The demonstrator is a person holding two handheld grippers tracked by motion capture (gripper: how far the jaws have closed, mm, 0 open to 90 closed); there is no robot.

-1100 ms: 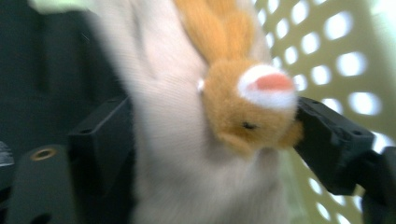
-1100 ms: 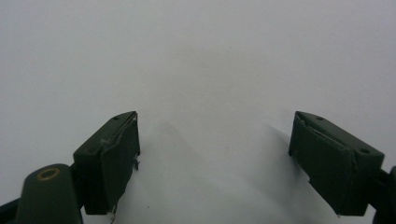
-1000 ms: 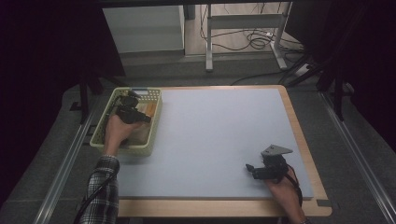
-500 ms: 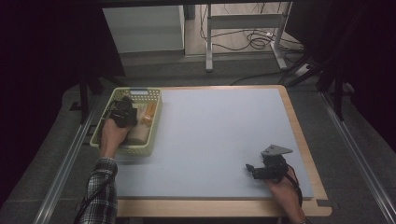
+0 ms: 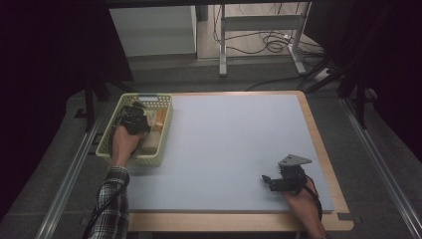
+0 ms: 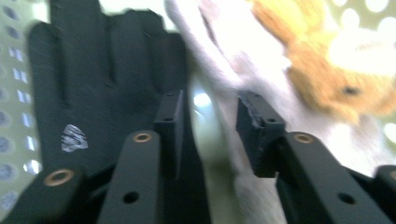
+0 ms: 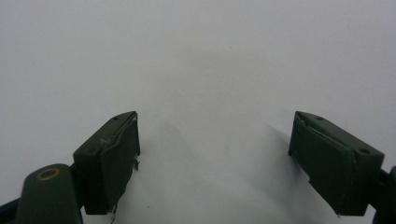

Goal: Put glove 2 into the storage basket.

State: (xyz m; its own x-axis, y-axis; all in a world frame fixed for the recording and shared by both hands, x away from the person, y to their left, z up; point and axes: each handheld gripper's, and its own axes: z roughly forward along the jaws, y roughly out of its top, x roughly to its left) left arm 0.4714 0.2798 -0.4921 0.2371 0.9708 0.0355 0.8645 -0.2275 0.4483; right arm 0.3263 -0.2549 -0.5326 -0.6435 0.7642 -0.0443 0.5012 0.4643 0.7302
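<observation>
Inside the pale green perforated plastic basket (image 5: 160, 149), the left gripper (image 6: 208, 128) is held partly open and empty between a black fabric glove (image 6: 107, 79) and a white-and-orange plush toy (image 6: 322, 70), while the right gripper (image 7: 215, 158) is rested wide open, empty, on the table.

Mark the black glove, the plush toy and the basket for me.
black glove (image 6: 93, 79), left gripper view, on its palm below the fingers.
plush toy (image 6: 327, 88), left gripper view, on its orange part near the dark eye.
basket (image 5: 164, 124), high view, on its right wall.
</observation>
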